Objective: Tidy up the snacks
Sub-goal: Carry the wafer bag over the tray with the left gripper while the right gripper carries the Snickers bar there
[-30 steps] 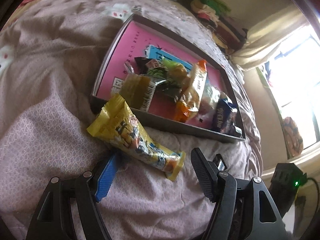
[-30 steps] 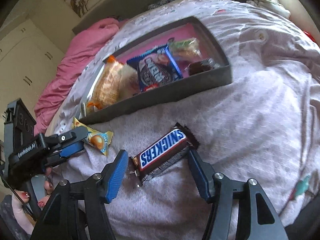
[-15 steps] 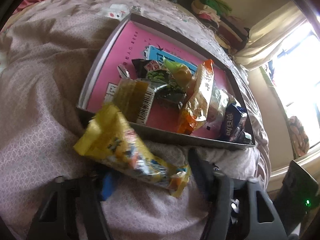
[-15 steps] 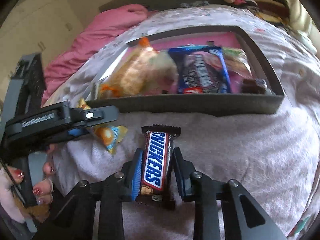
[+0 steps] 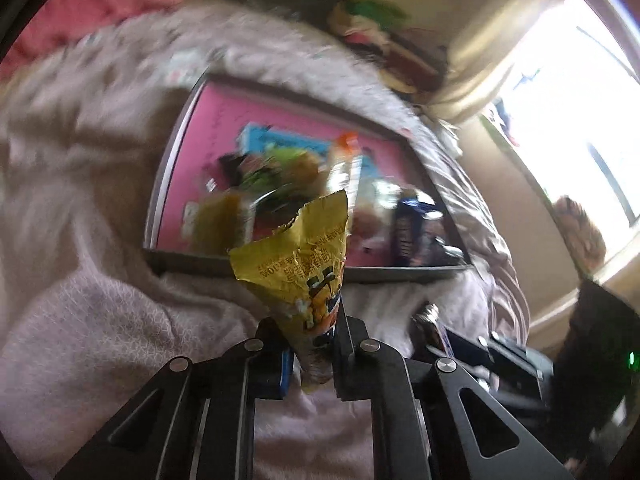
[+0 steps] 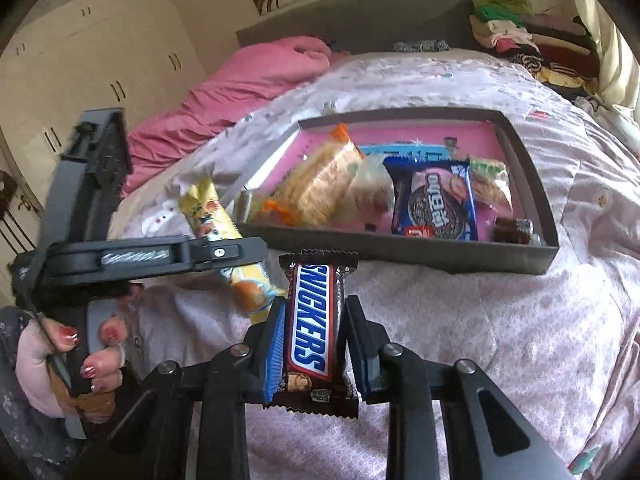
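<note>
Closest to us, our right claw [image 6: 314,344] is clamped on the Snickers bar [image 6: 314,320], which stands upright between the blue pads, above the bed cover [image 6: 500,340]. Our left claw [image 5: 312,344] has just closed, and it now pinches the yellow snack bag [image 5: 304,272] by its lower end, with the crumpled top pointing up. Behind both snacks, the dark tray [image 6: 440,258] lies on the bed cover with an Oreo pack [image 6: 434,204] and other snacks inside. Further back, we see a pink blanket [image 6: 248,80].

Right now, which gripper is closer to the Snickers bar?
Right. The right gripper is clamped on the Snickers bar; the left gripper sits beside it, holding the yellow snack packet.
</note>
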`<state>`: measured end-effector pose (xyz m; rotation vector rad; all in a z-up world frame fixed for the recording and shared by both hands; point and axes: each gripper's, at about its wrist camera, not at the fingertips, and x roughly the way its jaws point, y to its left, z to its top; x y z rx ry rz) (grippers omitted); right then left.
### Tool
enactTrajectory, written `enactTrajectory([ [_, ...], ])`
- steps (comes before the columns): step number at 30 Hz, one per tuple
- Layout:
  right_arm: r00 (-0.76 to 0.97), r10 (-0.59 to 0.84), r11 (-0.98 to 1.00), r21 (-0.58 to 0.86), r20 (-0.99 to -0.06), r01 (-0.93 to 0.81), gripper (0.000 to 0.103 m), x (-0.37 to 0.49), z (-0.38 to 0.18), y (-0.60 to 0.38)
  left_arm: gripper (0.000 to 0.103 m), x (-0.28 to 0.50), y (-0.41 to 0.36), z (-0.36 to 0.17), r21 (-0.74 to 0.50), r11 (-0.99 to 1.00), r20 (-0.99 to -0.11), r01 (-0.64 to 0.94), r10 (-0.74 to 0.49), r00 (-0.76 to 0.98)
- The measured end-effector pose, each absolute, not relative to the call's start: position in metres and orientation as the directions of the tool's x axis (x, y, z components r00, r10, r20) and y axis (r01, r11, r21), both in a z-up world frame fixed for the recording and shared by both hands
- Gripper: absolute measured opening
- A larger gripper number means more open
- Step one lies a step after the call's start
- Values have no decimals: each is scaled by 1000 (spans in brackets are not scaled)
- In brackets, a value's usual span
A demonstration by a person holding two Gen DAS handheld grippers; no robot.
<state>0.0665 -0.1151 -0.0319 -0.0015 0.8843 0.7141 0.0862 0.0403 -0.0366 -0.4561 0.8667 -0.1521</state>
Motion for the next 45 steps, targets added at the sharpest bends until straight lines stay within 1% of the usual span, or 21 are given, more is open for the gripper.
enactTrajectory([
  [5,466,583,773,277,-666,-570,29,67,-20,-123,15,78,29,-12,-372,928,-678,3,-274,682],
  [8,494,582,780,270,-646,-565,29,68,-13,-128,15,78,35,-2,-371,928,-664,3,-268,698],
  [18,568,560,816,284,-603,-503,29,89,-4,-151,15,92,57,19,-308,949,-639,-72,-150,754],
  [23,600,548,830,291,-582,-476,29,99,0,-162,15,103,65,17,-283,954,-650,-99,-115,751],
  [33,652,520,851,275,-552,-446,29,116,6,-173,15,127,60,3,-258,962,-679,-94,-111,726],
  [45,684,481,875,259,-549,-409,29,135,3,-181,15,143,43,-6,-246,966,-696,-73,-124,707],
])
